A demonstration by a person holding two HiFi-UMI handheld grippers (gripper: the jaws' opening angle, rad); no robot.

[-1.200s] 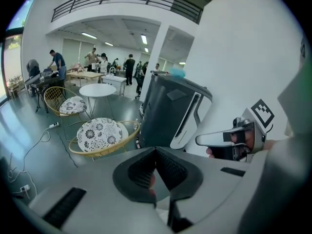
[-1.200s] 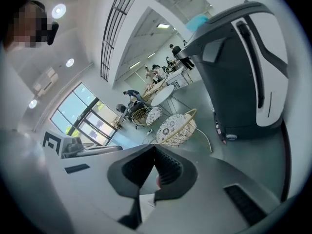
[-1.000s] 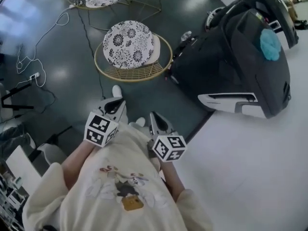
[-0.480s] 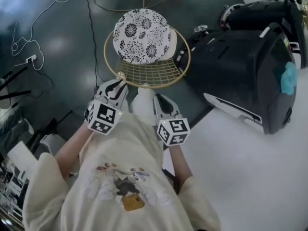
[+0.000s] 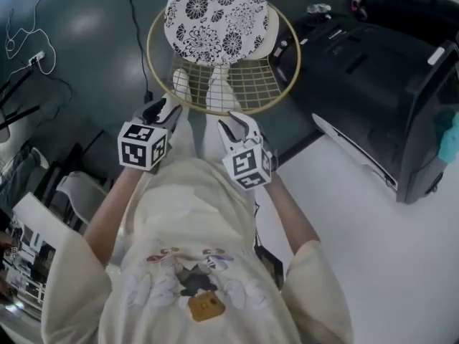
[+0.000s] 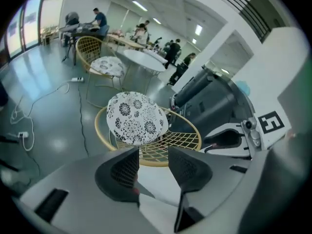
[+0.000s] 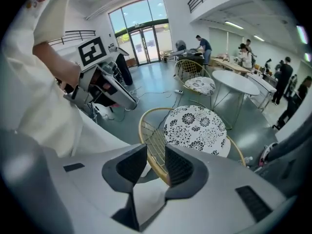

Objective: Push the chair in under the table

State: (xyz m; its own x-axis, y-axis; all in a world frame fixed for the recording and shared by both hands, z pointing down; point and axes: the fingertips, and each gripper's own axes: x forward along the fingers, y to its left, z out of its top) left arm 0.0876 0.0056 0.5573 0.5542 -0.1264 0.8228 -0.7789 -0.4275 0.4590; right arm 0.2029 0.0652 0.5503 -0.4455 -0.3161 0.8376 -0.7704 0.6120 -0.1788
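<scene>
A gold wire chair (image 5: pixel 281 63) with a black-and-white flowered cushion (image 5: pixel 215 18) stands right in front of me. My left gripper (image 5: pixel 162 111) hangs at the chair's near rim on the left, and my right gripper (image 5: pixel 237 127) at the same rim further right. The left gripper (image 6: pixel 153 156) has its jaws opening, with only the wire seat (image 6: pixel 163 143) showing beyond the gap. Opening too are the jaws of the right gripper (image 7: pixel 156 161), where the gold rim (image 7: pixel 146 135) runs just ahead of the fingertips. A round white table (image 6: pixel 142 57) stands beyond the chair.
A big black machine (image 5: pixel 380 84) sits close to the chair's right side, on the edge of a white floor area (image 5: pixel 373 256). A white cable (image 5: pixel 21 45) trails over the dark floor at left. A second wire chair (image 6: pixel 102 62) and several people stand further back.
Both grippers have gone forward and down from my chest to the chair's near rim. Their jaws, shut before, now stand apart. The chair sits much closer in view.
</scene>
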